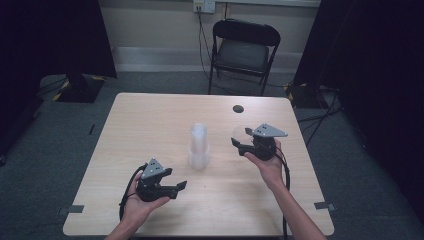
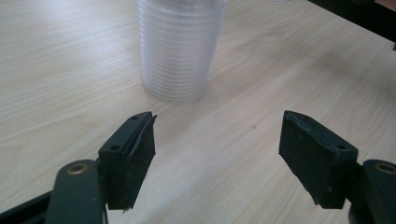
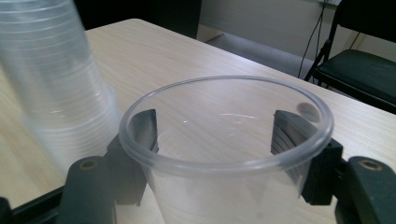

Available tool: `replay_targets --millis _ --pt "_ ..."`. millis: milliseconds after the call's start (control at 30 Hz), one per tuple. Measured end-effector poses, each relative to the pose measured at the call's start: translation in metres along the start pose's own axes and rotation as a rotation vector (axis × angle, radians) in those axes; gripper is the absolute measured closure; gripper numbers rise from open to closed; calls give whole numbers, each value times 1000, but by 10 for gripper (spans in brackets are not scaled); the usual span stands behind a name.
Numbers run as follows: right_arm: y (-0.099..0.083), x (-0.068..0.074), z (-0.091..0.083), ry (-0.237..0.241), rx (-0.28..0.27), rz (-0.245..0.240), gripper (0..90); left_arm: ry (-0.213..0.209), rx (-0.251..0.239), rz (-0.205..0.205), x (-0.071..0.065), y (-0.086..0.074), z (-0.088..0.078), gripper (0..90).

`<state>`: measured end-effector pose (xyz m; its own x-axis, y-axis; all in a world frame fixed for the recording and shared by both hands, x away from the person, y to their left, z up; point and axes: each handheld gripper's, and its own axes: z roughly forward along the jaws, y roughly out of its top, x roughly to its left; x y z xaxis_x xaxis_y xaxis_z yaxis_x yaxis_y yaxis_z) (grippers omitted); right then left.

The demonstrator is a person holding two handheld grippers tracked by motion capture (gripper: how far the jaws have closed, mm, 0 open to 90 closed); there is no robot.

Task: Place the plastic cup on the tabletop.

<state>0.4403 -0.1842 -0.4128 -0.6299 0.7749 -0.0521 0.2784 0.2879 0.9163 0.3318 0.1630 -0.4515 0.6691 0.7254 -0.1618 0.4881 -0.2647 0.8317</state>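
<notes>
Wooden table (image 1: 150, 120), mid-surface: cup stack (image 1: 198, 146) standing; right gripper (image 1: 239, 141) clamped one separated cup (image 3: 224, 154), unplaced; left gripper (image 1: 181, 187) spread wide, empty.

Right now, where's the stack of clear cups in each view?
High view: the stack of clear cups stands upright mid-table, between the two hand-held grippers.
Left gripper view: top centre, ahead of the open jaws, its top cut off by the frame.
Right gripper view: left edge, blurred, beside the single clear cup in the jaws.
Shared landmark: the light wood table.
</notes>
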Motion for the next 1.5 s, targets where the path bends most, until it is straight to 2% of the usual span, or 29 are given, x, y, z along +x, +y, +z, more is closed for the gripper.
replay_targets --millis 167,233,433,500,633,867,1100,1500 --pt "3 -7 9 -22 -7 18 318 -1 -4 13 1 -1 -2 268" --pt "4 -10 12 -26 -14 40 318 6 -8 18 2 0 -2 262" --pt "3 -19 28 -33 -11 89 318 15 -9 -4 6 0 0 240" --pt "2 -19 30 -34 -12 94 318 18 -6 -1 7 0 0 240" --pt "-4 -22 41 -39 -5 140 318 15 -2 -3 7 -1 2 240" --pt "-14 -20 59 -43 13 176 317 23 -4 -13 10 -4 0 240" --pt "-21 -16 71 -39 29 190 316 46 -9 -35 12 -5 -2 210" --pt "-32 -12 78 -37 27 195 313 47 -4 -29 12 -7 -2 209"
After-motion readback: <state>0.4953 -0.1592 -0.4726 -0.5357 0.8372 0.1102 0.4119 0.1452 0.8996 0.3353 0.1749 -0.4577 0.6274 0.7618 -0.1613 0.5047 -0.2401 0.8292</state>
